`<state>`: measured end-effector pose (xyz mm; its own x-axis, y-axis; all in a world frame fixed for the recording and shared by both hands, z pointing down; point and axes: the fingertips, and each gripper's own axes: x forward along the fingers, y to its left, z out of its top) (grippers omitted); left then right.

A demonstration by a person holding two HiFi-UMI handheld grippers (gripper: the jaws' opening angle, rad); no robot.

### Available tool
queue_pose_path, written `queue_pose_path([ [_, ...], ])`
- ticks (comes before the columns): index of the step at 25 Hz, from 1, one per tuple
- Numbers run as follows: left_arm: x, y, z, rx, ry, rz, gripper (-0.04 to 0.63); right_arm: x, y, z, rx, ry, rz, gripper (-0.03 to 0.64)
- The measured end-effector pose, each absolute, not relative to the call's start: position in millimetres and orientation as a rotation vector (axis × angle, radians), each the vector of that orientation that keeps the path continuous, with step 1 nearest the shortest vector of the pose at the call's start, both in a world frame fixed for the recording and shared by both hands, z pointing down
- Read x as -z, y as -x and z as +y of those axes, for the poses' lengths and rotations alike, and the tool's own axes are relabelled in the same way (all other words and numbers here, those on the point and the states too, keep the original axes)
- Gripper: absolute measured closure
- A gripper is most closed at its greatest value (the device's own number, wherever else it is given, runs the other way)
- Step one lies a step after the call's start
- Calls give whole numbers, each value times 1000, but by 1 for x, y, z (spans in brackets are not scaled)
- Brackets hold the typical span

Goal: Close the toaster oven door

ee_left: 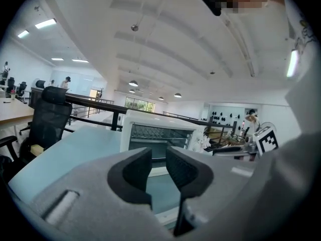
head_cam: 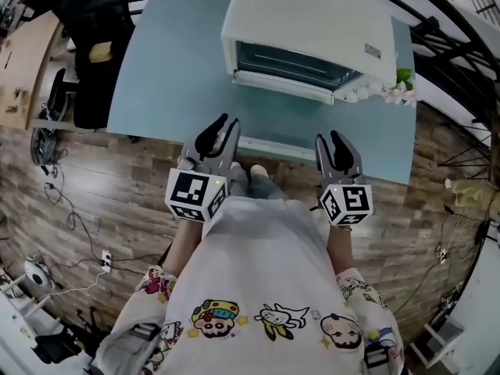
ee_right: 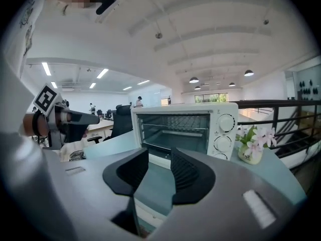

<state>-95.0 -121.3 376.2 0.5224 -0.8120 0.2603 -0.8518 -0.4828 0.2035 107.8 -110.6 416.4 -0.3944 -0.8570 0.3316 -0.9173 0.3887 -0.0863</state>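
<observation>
A white toaster oven (head_cam: 312,22) stands at the far side of a light blue table (head_cam: 172,69). Its door (head_cam: 285,86) hangs open, folded down in front of the dark cavity with its wire rack. Both grippers are held near the table's front edge, well short of the oven. My left gripper (head_cam: 223,127) points at the oven (ee_left: 160,122), jaws a narrow gap apart and holding nothing. My right gripper (head_cam: 337,141) is likewise slightly open and empty, facing the oven (ee_right: 220,114) and its three knobs.
A small vase of pink flowers (head_cam: 398,91) sits just right of the oven. A black office chair (head_cam: 94,45) stands left of the table. A dark railing (head_cam: 453,22) runs behind it. Cables (head_cam: 70,209) lie on the wood floor.
</observation>
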Motion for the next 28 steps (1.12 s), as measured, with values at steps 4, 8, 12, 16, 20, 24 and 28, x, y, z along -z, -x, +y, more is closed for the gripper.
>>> queue_pose_path([
  [4,-379,100,-125,-205,-2518,-1281,516,-414,-108,-100,-383,-1707,-2338,480],
  [8,-384,108,-126,-228,-2552,-1209,517,-416,-110,-89,-396,-1811,-2274,480],
  [12,-390,113,-124,-247,-2562,-1183,516,-419,-110,-82,-407,-1861,-2251,480],
  [16,-393,108,-123,-264,-2570,-1162,515,-422,-115,-77,-413,-1889,-2245,480],
  [20,-390,98,-121,-262,-2573,-1147,517,-418,-125,-74,-413,-1898,-2242,480],
  [24,-390,87,-120,-260,-2571,-1129,515,-415,-131,-75,-421,-1894,-2244,480],
  [28,-391,78,-120,-262,-2575,-1109,516,-419,-132,-75,-436,-1879,-2248,480],
])
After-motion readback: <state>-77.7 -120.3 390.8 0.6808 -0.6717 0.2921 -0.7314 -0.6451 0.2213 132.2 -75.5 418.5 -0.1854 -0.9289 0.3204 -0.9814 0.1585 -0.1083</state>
